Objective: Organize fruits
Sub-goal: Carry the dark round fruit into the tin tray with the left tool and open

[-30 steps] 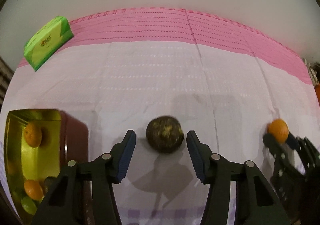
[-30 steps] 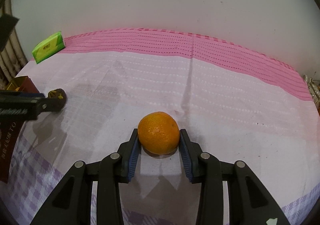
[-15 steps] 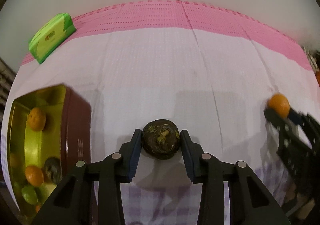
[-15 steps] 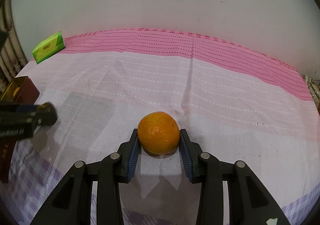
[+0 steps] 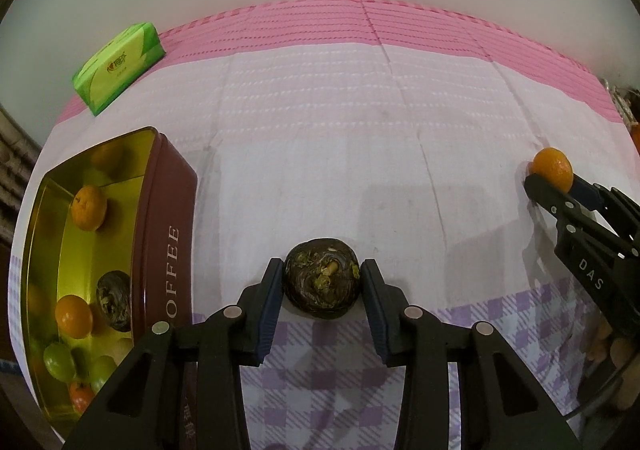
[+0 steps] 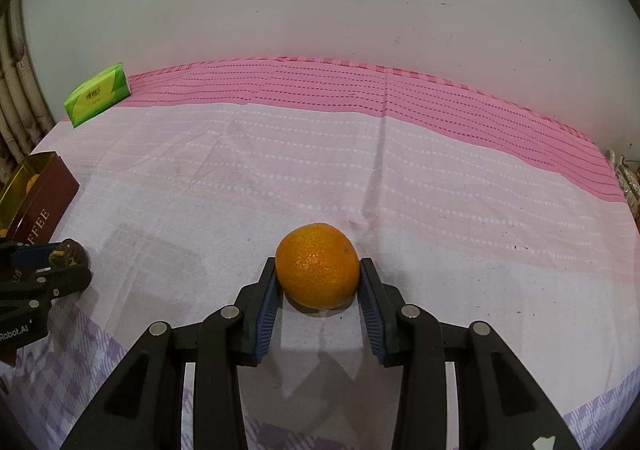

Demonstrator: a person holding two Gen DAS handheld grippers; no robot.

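Looking along your left gripper (image 5: pixel 321 282), you have a maroon coffee tin (image 5: pixel 168 234) close on the left, its lid off and its gold inside showing. It already carries two oranges (image 5: pixel 89 208), a dark fruit (image 5: pixel 115 300), green fruits (image 5: pixel 59 360) and a small red-orange one at the near end. A green tissue pack (image 5: pixel 120 66) lies far ahead to the left, near the wall. Between tin and fingers, and ahead to the pink band of the cloth (image 5: pixel 360 122), the surface lies bare, so you have room forward. Off to the right your other tool reaches in with its orange (image 5: pixel 553 169). Your left fingers pinch a dark wrinkled fruit (image 5: pixel 321 277), one pad touching each side, the fruit held just off the cloth over the checked purple edge.

Turning to the right wrist view, your right gripper (image 6: pixel 318 282) has open cloth ahead and to the right as far as the wall. On the far left stand the coffee tin (image 6: pixel 38 202) and tissue pack (image 6: pixel 98 93), with the left tool and its dark fruit (image 6: pixel 69 253) just near of the tin. Your right fingers clamp the orange (image 6: pixel 318 265) on both sides, centred between the pads; whether it touches the cloth you cannot tell.
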